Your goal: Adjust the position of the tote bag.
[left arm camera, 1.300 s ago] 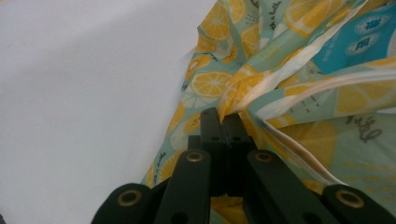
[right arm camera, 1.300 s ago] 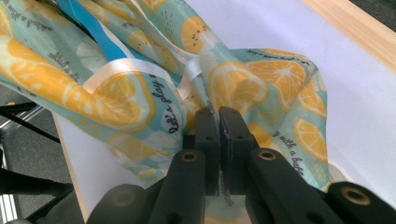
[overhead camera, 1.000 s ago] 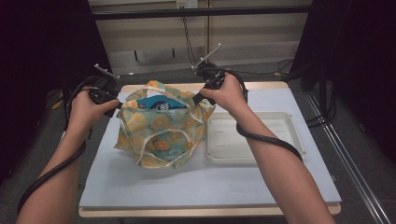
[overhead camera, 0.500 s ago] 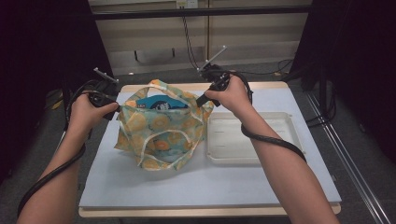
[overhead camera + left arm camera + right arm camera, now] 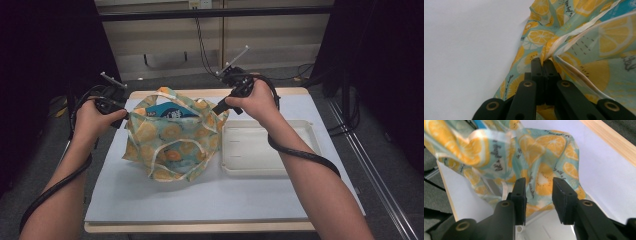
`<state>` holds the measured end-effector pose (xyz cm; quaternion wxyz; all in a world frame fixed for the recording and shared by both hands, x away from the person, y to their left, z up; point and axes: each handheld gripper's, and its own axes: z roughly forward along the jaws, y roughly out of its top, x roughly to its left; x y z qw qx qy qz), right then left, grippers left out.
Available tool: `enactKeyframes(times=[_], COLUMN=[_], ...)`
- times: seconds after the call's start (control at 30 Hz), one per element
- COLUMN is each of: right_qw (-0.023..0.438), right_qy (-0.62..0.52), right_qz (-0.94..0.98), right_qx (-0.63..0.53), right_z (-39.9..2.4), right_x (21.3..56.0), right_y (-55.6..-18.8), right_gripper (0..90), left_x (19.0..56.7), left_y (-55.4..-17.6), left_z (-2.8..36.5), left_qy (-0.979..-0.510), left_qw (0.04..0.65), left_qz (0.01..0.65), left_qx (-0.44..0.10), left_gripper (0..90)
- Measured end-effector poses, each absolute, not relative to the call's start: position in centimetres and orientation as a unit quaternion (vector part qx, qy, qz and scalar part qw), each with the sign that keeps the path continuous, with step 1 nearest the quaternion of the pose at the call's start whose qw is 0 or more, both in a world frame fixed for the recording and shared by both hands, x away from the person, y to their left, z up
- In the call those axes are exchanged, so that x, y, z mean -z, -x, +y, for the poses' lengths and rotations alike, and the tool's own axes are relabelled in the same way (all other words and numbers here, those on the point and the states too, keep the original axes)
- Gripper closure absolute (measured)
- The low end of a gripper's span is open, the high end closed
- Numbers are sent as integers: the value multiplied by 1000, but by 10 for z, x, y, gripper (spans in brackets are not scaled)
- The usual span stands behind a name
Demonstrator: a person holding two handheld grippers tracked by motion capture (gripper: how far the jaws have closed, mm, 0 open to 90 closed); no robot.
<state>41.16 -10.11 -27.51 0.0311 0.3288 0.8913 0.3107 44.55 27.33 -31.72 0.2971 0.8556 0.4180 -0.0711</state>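
The bag (image 5: 172, 137), cloth w/ orange slices printed on it, sits on the white table (image 5: 210, 195), a bit left of the middle. Its mouth points up and stands open, and a blue packet (image 5: 170, 111) is already inside, poking out near the top. So the packing part looks about done. The left gripper (image 5: 120, 116) is at the bag's 9 o'clock edge; in the left gripper view its jaws are squeezed tight on the bag's rim (image 5: 559, 42), so that side is held. The right gripper (image 5: 220, 107) is at about 2 o'clock of the bag, touching or just beside the top edge. Its jaws have just been opening, and in the right gripper view they stand a bit apart w/ nothing pinched; the cloth (image 5: 541, 157) lies past the tips. So the right side looks let go. The white tray (image 5: 310, 135) at the bag's 3 o'clock is bare, w/ nothing in it to add. What's left, I think: let go on the left too, or shut the bag's mouth.
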Motion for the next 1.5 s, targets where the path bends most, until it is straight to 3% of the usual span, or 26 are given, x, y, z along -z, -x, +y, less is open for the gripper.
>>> enactKeyframes(times=[0.2, 0.43, 0.5, 0.67, 0.73, 0.83, 1.13, 1.5], right_qw=[23, 12, 8, -4, -3, -9, -23, -28], right_qy=[-306, -293, -290, -286, -288, -293, -314, -355], right_qz=[900, 900, 901, 898, 896, 895, 883, 859], right_qx=[-309, -321, -322, -335, -338, -337, -348, -367], right_z=[-92, -80, -76, -72, -71, -71, -84, -101], right_x=[280, 274, 272, 266, 263, 261, 256, 259], right_y=[-409, -412, -414, -418, -419, -421, -421, -429], right_gripper=[549, 548, 585, 774, 847, 882, 900, 900], left_x=[316, 315, 315, 315, 313, 314, 313, 311], left_y=[-446, -446, -447, -447, -449, -449, -446, -450], left_z=[272, 271, 272, 272, 275, 277, 282, 282], left_qy=[-856, -855, -857, -842, -856, -855, -839, -854], left_qw=[297, 301, 299, 314, 300, 305, 319, 310], left_qz=[417, 416, 414, 433, 416, 416, 436, 413], left_qx=[69, 67, 68, 68, 67, 60, 65, 59], left_gripper=[892, 893, 893, 894, 894, 894, 895, 895])
